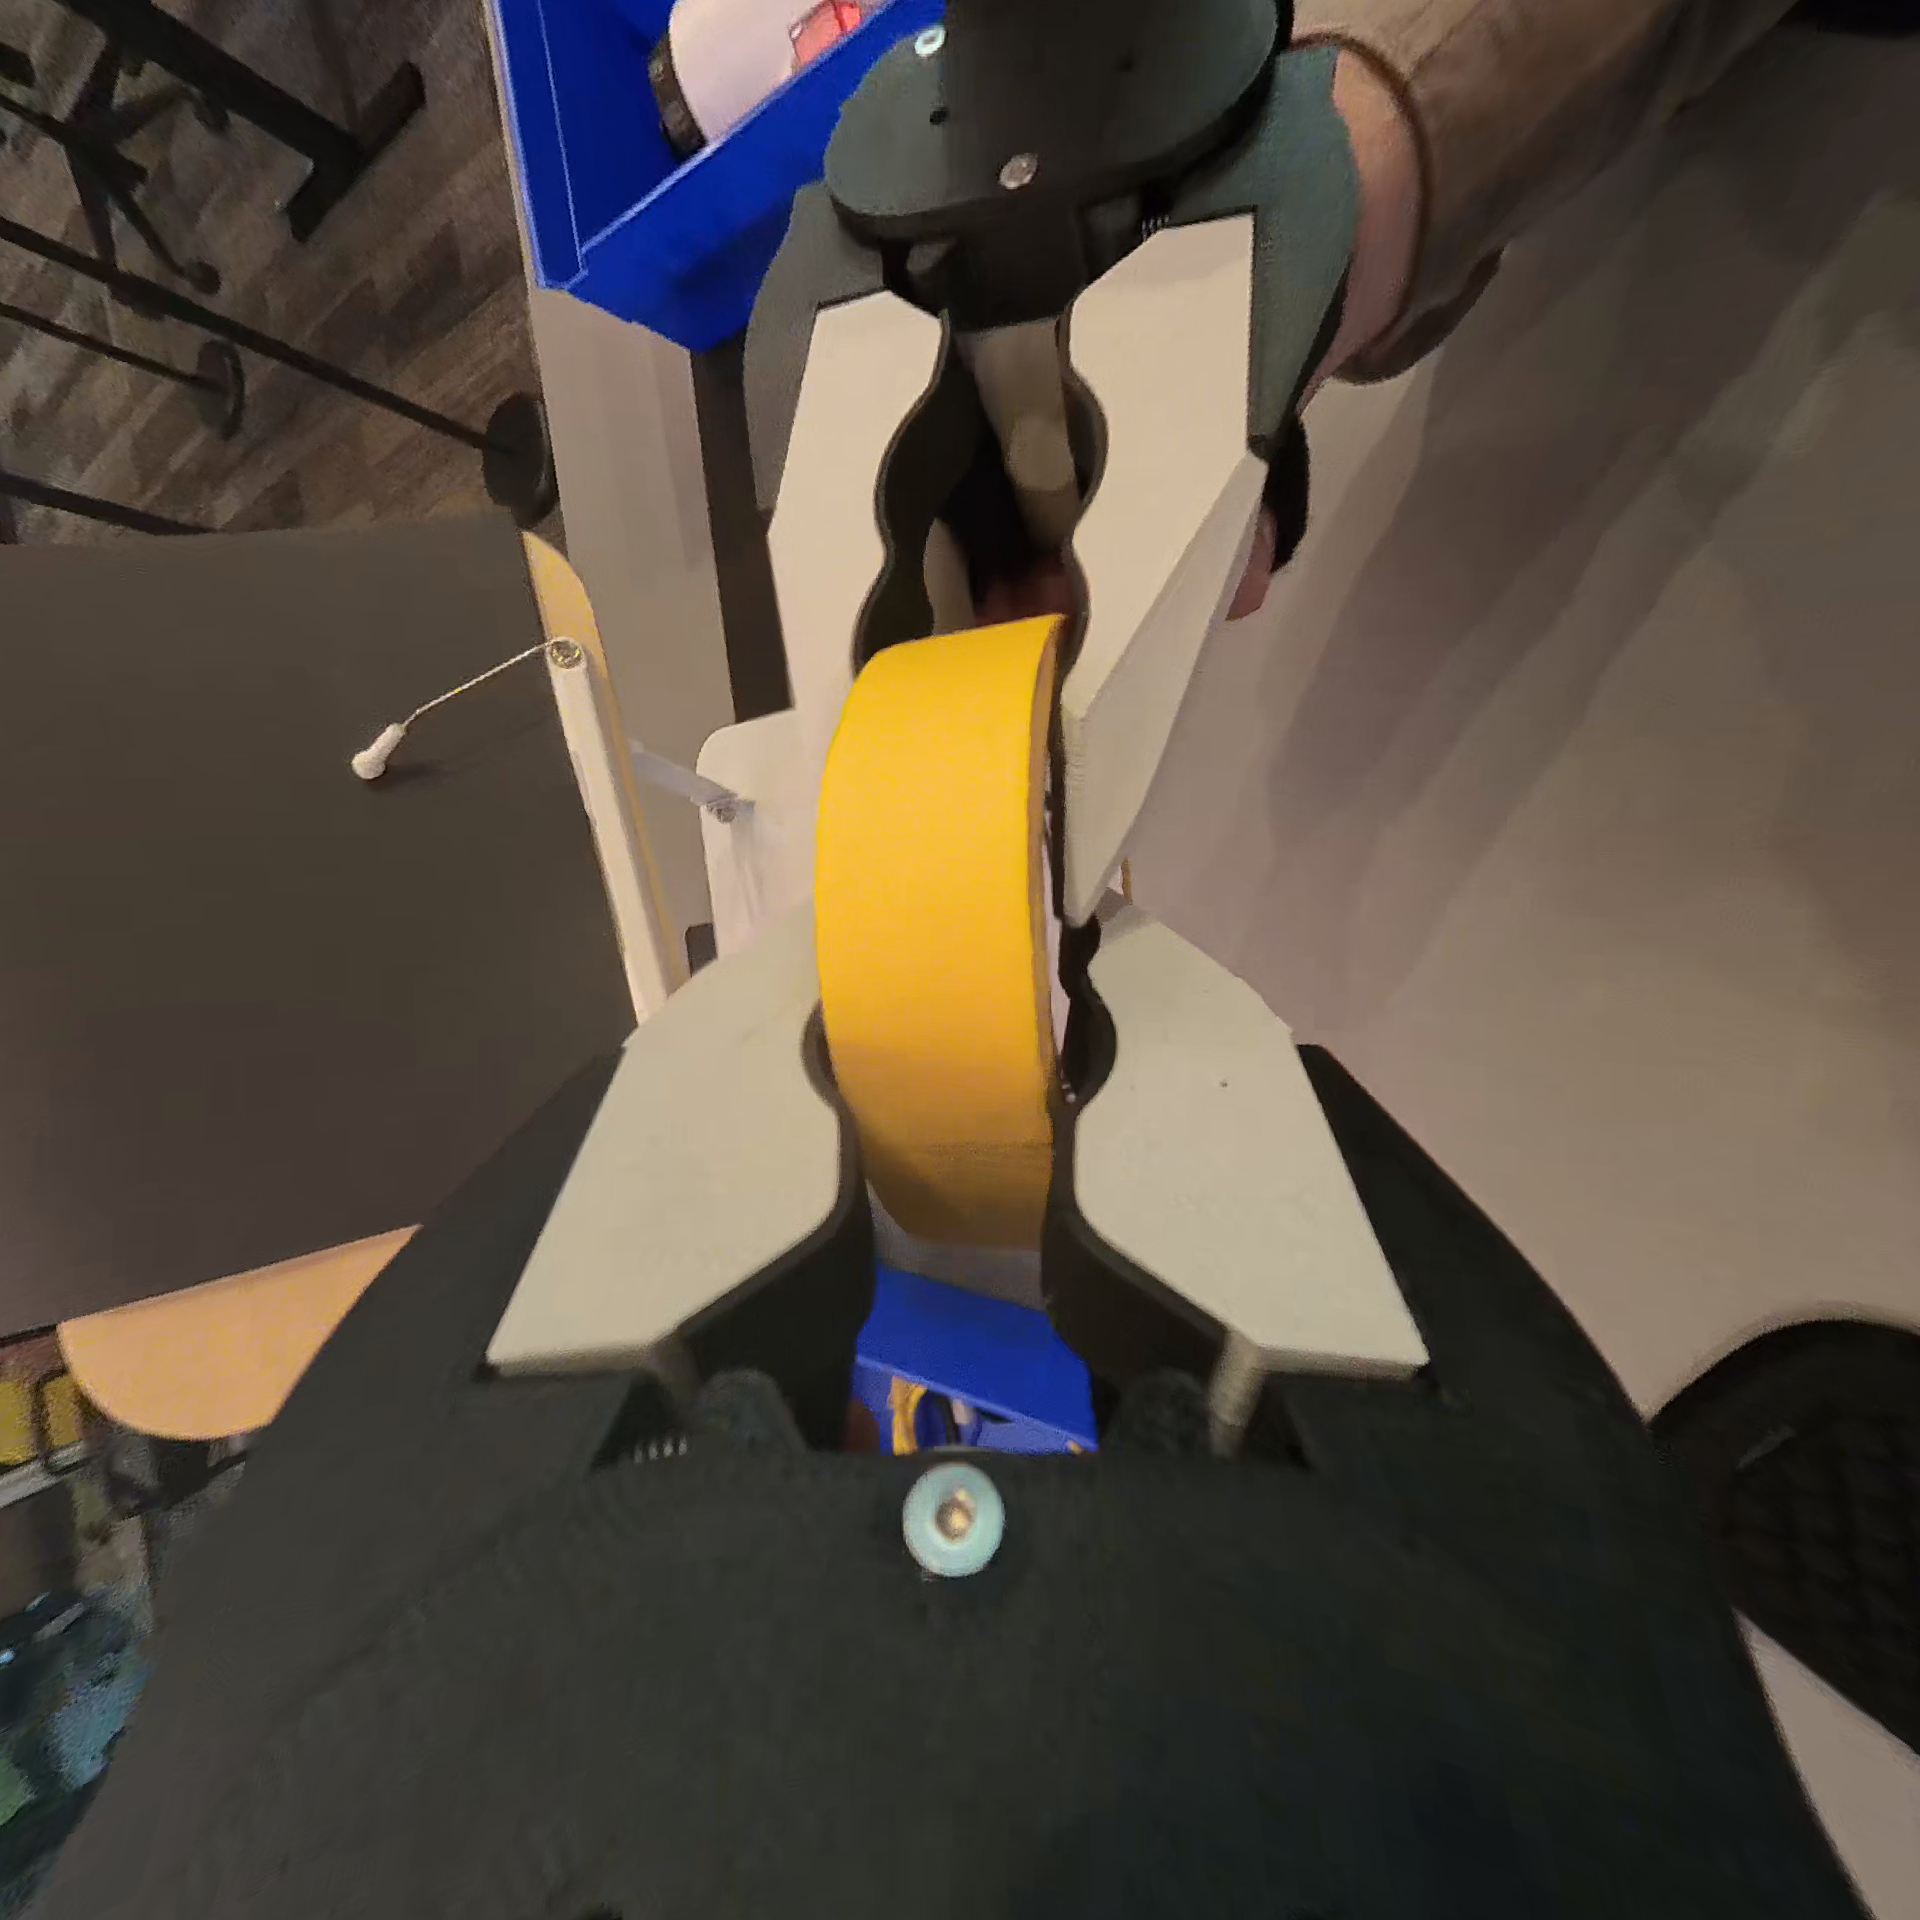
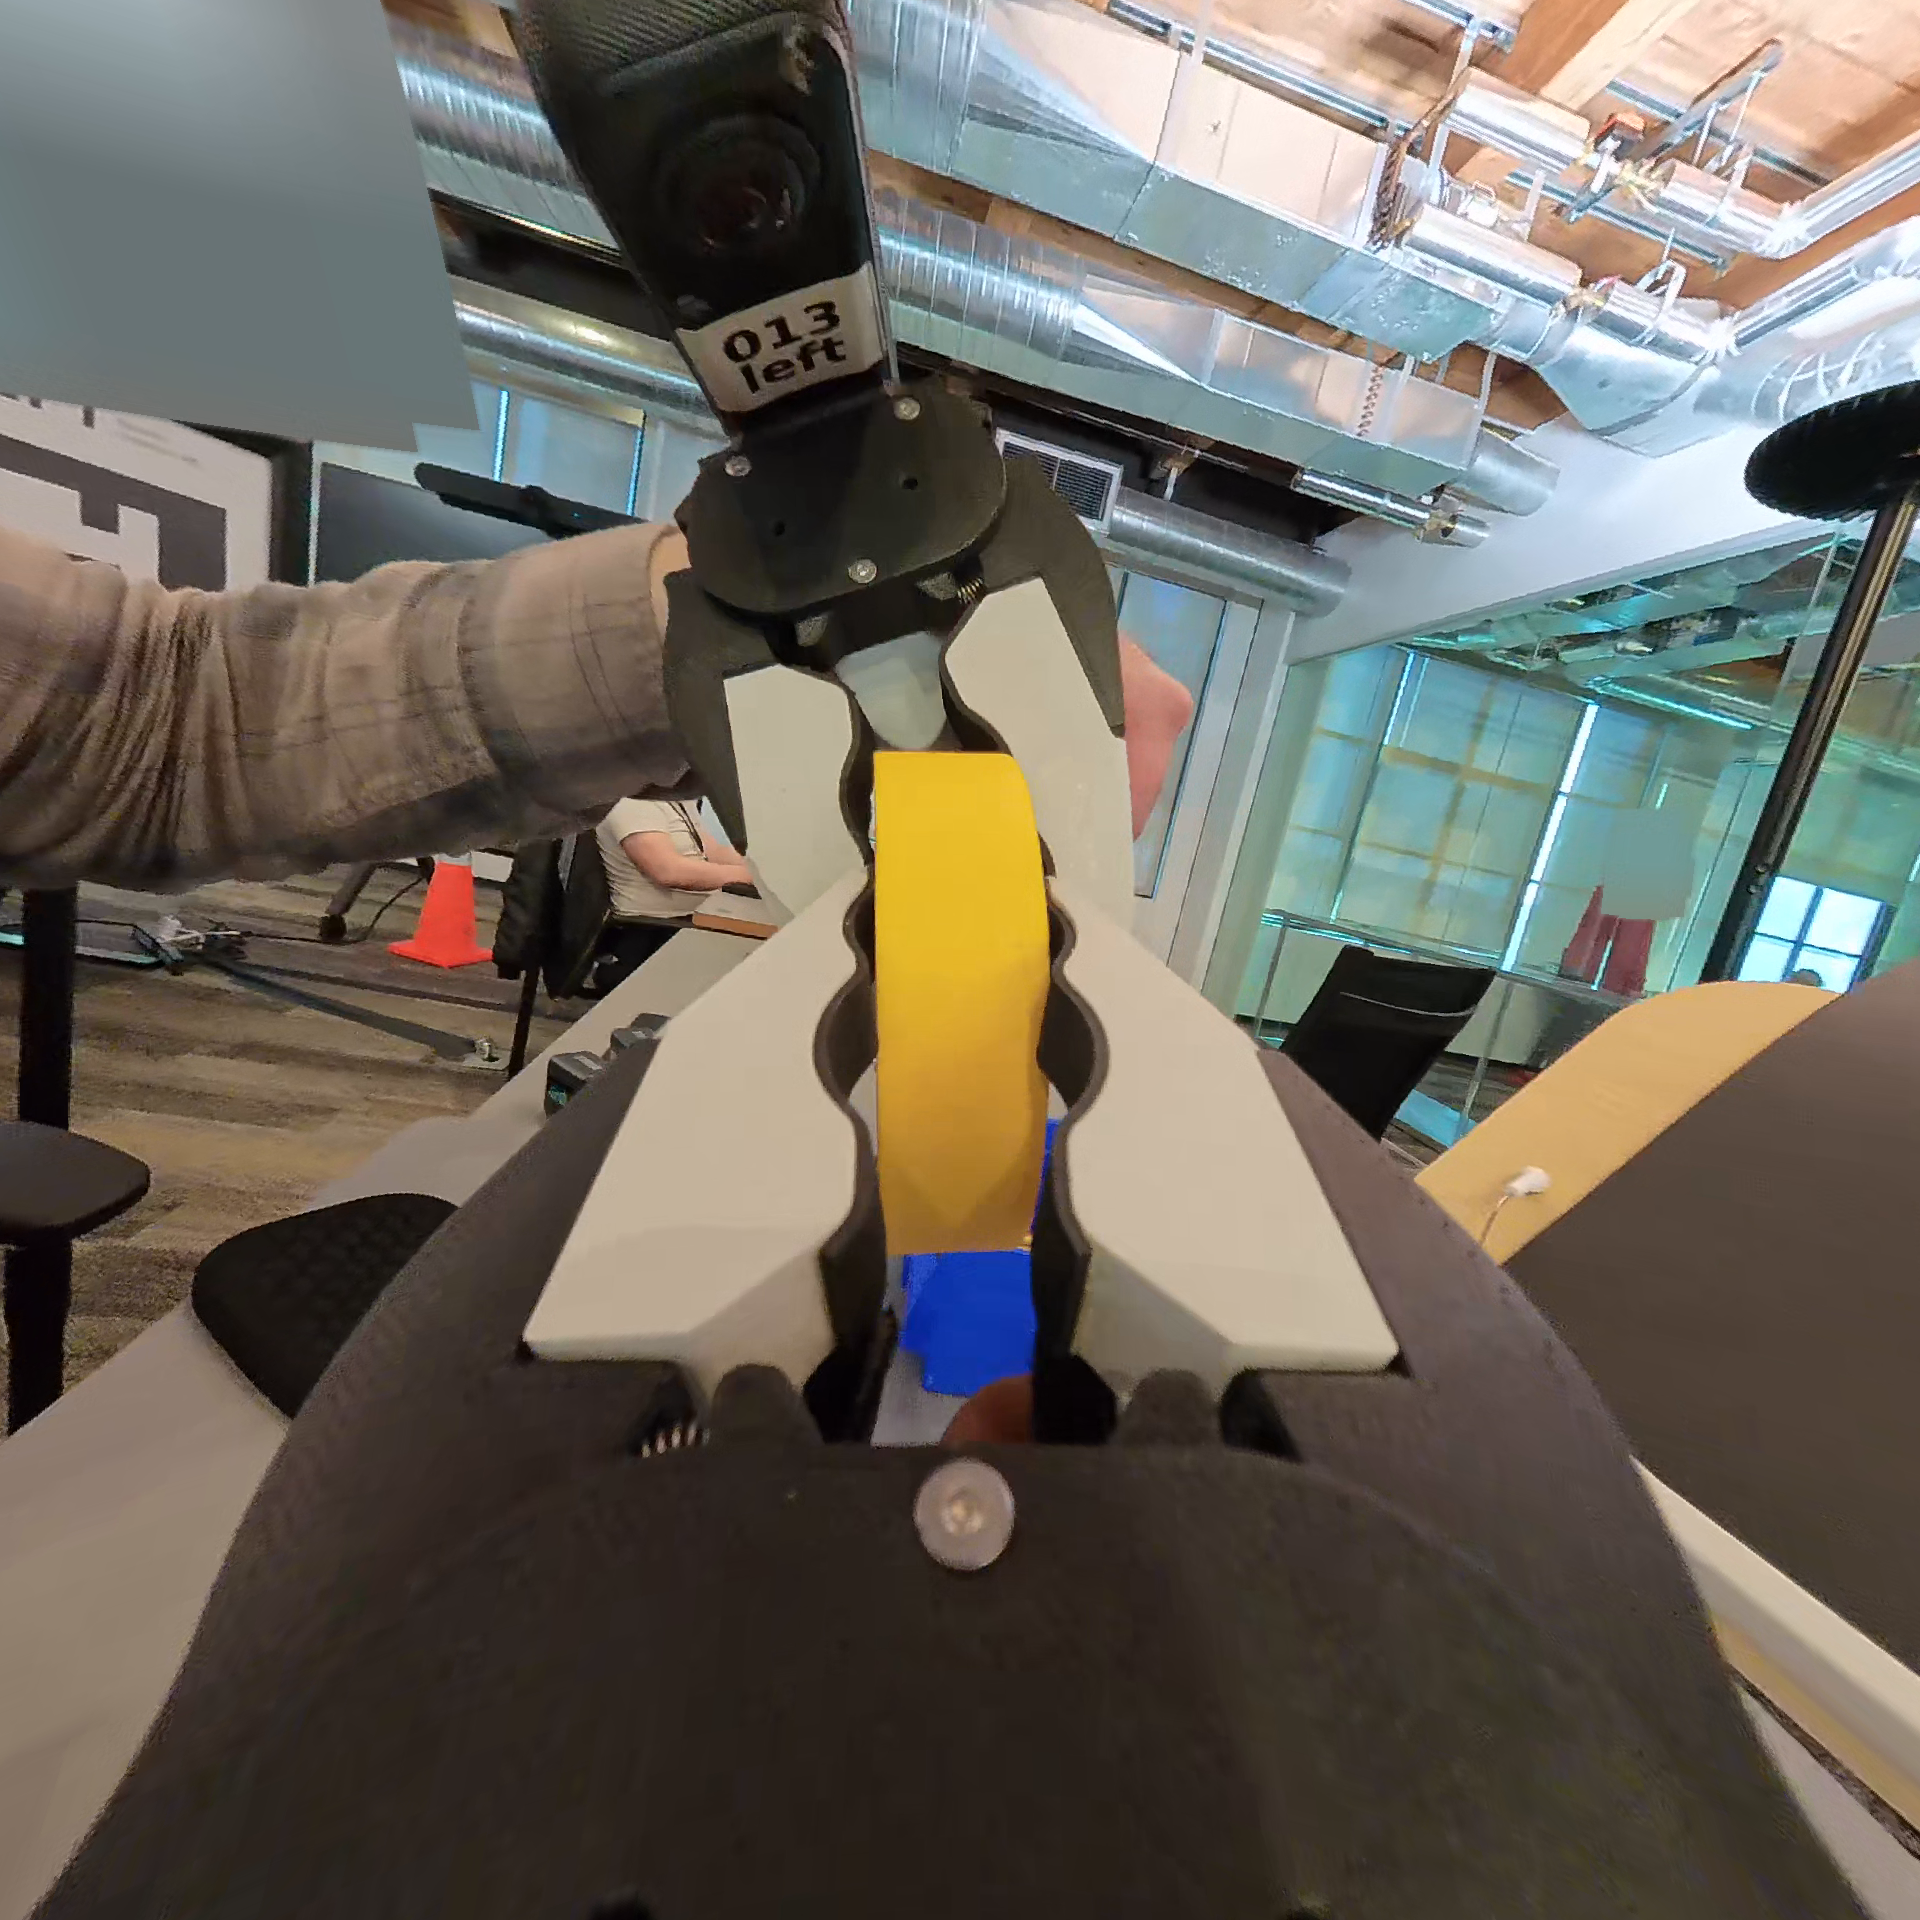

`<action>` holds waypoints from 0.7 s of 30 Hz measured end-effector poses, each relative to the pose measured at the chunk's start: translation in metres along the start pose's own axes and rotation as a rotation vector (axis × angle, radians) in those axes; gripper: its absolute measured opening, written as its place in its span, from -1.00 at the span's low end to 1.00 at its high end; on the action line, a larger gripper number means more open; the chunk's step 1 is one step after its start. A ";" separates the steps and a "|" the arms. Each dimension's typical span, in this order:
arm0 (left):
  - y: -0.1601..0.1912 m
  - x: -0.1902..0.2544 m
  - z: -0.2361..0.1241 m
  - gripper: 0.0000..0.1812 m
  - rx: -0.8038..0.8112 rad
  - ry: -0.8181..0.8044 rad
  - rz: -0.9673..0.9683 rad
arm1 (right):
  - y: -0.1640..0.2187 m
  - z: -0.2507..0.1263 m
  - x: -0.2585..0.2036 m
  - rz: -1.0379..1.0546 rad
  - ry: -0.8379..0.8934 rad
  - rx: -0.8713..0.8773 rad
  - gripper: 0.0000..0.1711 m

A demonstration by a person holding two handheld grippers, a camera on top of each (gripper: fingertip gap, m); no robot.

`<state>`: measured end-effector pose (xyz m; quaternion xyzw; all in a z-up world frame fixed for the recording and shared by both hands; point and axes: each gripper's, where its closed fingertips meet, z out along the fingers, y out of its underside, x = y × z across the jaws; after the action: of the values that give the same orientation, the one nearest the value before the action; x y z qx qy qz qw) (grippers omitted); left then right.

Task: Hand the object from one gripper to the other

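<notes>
A roll of yellow tape (image 1: 935,935) stands on edge in mid-air between both grippers, above the table. In the left wrist view my left gripper (image 1: 951,961) is closed on its near end, pads against both flat sides. The right gripper (image 1: 977,727) comes in from the top of that view, its fingers along the far end. In the right wrist view my right gripper (image 2: 961,894) has its wavy black pads pressed on both sides of the tape (image 2: 956,1039). The left gripper (image 2: 956,821) clamps the far end, held by a sleeved arm (image 2: 312,707).
A white table (image 1: 1558,831) lies below to the right, and a dark-topped table (image 1: 260,883) to the left. A blue bin (image 1: 644,229) with a white cylinder stands at the far edge. More blue (image 2: 966,1320) shows under the tape. An orange cone (image 2: 442,914), chairs and a seated person (image 2: 665,862) are far off. The tips of both grippers are at nearly the same place.
</notes>
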<state>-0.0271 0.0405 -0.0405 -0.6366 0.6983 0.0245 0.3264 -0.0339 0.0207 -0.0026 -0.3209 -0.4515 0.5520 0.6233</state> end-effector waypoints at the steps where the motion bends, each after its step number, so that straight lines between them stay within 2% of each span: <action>1: -0.001 0.001 0.000 -0.61 0.017 0.008 -0.010 | -0.001 0.000 0.000 0.000 0.000 0.001 -0.72; 10: -0.004 -0.004 0.003 -0.56 0.100 -0.036 -0.050 | -0.003 -0.002 0.005 0.028 0.018 0.012 -0.73; 18: 0.000 -0.011 0.005 -0.51 0.087 -0.102 -0.068 | -0.009 -0.004 0.008 0.016 0.037 0.022 -0.73; 21: 0.000 -0.013 0.006 -0.55 0.111 -0.133 -0.082 | -0.007 -0.003 0.008 -0.011 0.038 -0.001 -0.73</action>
<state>-0.0249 0.0548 -0.0389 -0.6424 0.6487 0.0146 0.4077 -0.0286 0.0271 0.0040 -0.3292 -0.4418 0.5420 0.6346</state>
